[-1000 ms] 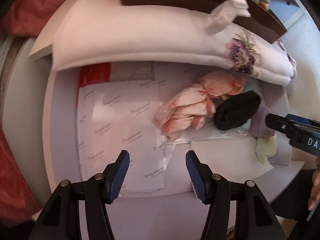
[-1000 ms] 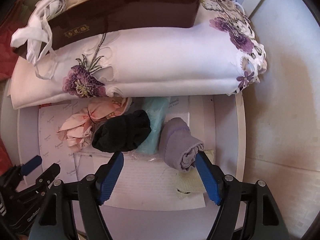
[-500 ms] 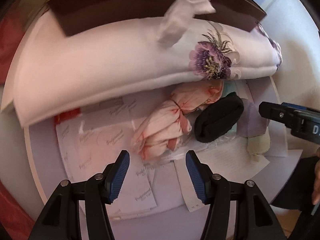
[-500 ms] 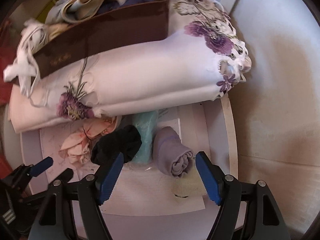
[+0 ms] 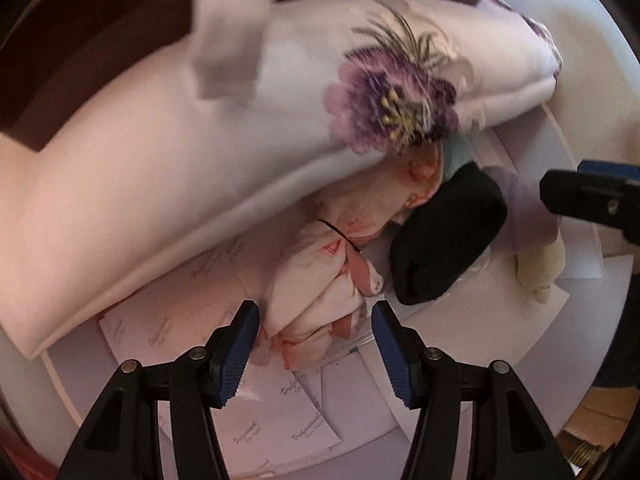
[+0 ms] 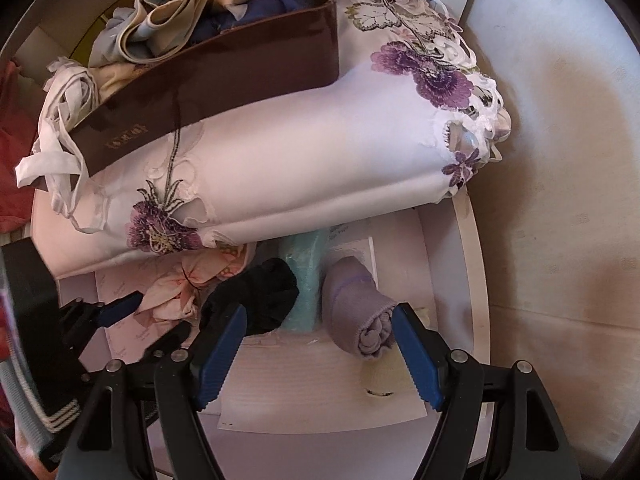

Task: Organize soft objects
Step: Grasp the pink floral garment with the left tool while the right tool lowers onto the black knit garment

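A pink cloth bundle (image 5: 328, 280) tied with a black band lies on printed papers, its near end between the fingertips of my open left gripper (image 5: 316, 350); the pads do not press it. To its right sit a black rolled sock (image 5: 444, 240), a teal cloth (image 6: 306, 280) and a lilac rolled cloth (image 6: 360, 312). My right gripper (image 6: 320, 360) hangs open above the lilac roll, which lies close to its right pad. The black sock (image 6: 256, 292) is by its left pad. The left gripper (image 6: 148, 324) shows at the pink bundle (image 6: 180, 288).
A thick folded white cloth with purple flowers (image 6: 300, 160) overhangs the small items. A brown box (image 6: 224, 80) filled with cloths and a white strap rests on it. A cream cloth (image 6: 384, 380) lies under the lilac roll. A pale wall (image 6: 560, 200) closes the right side.
My left gripper has slid to the right and rolled, so the pink bundle now lies between its tips. The right gripper has shifted a little and rolled; both stayed open.
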